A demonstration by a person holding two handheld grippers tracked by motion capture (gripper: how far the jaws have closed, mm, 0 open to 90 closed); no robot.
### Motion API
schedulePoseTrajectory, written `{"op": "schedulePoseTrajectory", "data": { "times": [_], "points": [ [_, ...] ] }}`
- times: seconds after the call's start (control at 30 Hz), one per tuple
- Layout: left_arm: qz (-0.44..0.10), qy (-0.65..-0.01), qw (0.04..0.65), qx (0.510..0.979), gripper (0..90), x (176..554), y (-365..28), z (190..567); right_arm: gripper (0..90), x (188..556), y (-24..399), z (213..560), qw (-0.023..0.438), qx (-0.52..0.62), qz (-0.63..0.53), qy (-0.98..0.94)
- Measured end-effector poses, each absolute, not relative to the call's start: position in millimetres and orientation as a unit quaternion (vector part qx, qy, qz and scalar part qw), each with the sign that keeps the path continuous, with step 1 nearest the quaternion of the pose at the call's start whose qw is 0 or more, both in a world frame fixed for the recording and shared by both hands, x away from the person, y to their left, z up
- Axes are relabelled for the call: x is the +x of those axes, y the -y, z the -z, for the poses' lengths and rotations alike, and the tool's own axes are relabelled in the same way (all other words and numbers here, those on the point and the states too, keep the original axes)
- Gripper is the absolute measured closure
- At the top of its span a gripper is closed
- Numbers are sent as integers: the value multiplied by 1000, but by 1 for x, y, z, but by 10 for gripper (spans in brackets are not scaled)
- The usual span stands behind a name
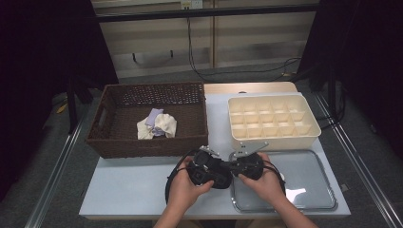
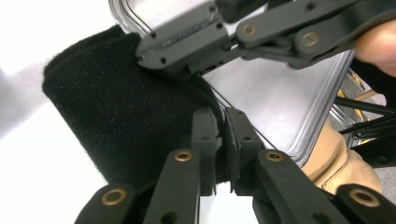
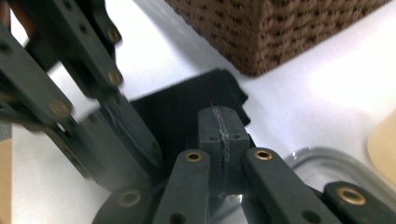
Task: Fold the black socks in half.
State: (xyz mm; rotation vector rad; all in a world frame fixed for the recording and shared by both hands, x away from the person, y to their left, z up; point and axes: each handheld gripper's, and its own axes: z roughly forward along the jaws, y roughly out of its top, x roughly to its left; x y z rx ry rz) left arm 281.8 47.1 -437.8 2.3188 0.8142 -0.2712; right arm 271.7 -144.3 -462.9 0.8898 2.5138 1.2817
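A black cloth is held at the near edge of the desk, just left of the metal tray. The left gripper is clamped narrow on its edge. The right gripper is likewise pinched tight on the cloth.

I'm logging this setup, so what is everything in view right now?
basket: one, brown wicker, table's back left
cloths: a few, cream and lilac, bunched in the basket
organizer: one, cream, many compartments, back right
tray: one, silver metal, front right
black cloth: one, at the tray's left edge, pinched by both grippers
table: one, white
left gripper: black, shut on the black cloth
right gripper: black, shut on the black cloth
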Motion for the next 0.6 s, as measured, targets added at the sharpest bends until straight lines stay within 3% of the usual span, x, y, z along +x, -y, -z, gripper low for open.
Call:
{"op": "schedulePoseTrajectory", "data": {
  "times": [0.13,0.3,0.6],
  "points": [
    [96,-311,332,885,777,283,-52,431,897,271,145,470,97,302,-413,-854],
    [97,-314,326,887,819,284,-54,431,888,271,147,473,91,310,-421,-848],
    [78,-299,338,889,875,278,-39,435,886,269,154,448,114,302,-444,-836]
  ]
}}
